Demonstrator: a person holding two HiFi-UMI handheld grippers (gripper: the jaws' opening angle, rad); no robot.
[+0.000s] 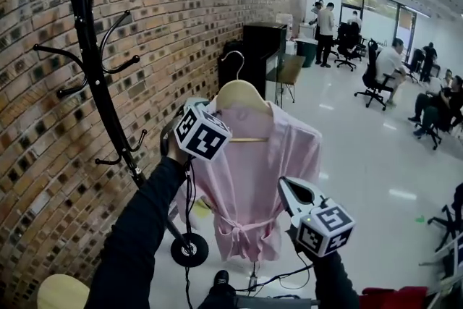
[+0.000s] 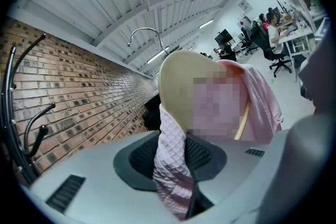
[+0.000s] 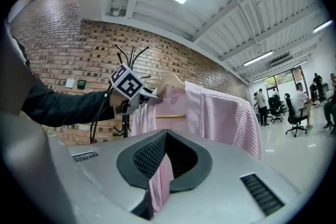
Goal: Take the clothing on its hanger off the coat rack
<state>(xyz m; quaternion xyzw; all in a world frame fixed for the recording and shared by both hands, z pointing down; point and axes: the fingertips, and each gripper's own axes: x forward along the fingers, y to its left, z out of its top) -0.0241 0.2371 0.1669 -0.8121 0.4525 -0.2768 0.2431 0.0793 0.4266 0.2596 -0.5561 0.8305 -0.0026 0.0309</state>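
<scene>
A pink robe (image 1: 253, 163) hangs on a wooden hanger (image 1: 241, 92), whose metal hook (image 1: 236, 61) is free in the air to the right of the black coat rack (image 1: 98, 76). My left gripper (image 1: 211, 112) is shut on the robe's cloth (image 2: 170, 165) at the hanger's (image 2: 181, 81) left shoulder. My right gripper (image 1: 288, 190) is lower, at the robe's right side, shut on a fold of the pink cloth (image 3: 160, 186). In the right gripper view the left gripper's marker cube (image 3: 126, 81) sits against the hanger (image 3: 168, 81).
The rack's round base (image 1: 189, 250) stands by the brick wall (image 1: 181, 3). A black cabinet (image 1: 262, 47) stands behind the robe. People sit on office chairs (image 1: 376, 83) at the far right. A pale round stool (image 1: 61, 291) is at bottom left, with cables (image 1: 289, 275) on the floor.
</scene>
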